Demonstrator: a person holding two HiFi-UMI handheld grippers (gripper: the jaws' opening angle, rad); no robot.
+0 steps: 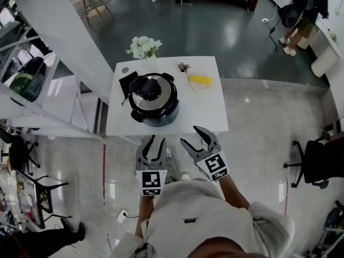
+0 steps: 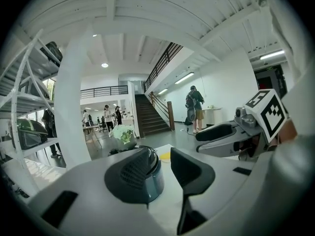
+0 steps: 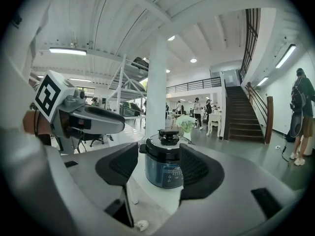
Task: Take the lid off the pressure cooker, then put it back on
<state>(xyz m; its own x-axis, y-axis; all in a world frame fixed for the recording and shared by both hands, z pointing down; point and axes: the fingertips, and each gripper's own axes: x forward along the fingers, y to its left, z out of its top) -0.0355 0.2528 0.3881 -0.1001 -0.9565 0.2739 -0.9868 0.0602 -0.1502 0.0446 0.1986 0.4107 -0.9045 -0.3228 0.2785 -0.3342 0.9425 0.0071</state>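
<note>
The pressure cooker (image 1: 153, 102) stands on the white table (image 1: 207, 114) with its black-knobbed lid (image 1: 149, 89) on. Both grippers hang in front of the table's near edge, short of the cooker and touching nothing. My left gripper (image 1: 155, 140) is shut, with only a narrow slit between its pads and nothing in it. In the left gripper view a slice of the cooker (image 2: 156, 173) shows just past the left gripper (image 2: 166, 156). My right gripper (image 1: 191, 135) is open. The right gripper view frames the cooker (image 3: 164, 170) and its lid (image 3: 165, 140) between the wide jaws of the right gripper (image 3: 158, 157).
White flowers (image 1: 143, 47) stand at the table's far edge. A yellow thing on a plate (image 1: 200, 81) lies right of the cooker and a black item (image 1: 126, 81) left of it. A white shelf frame (image 1: 64, 98) stands at the left, an office chair (image 1: 317, 163) at the right.
</note>
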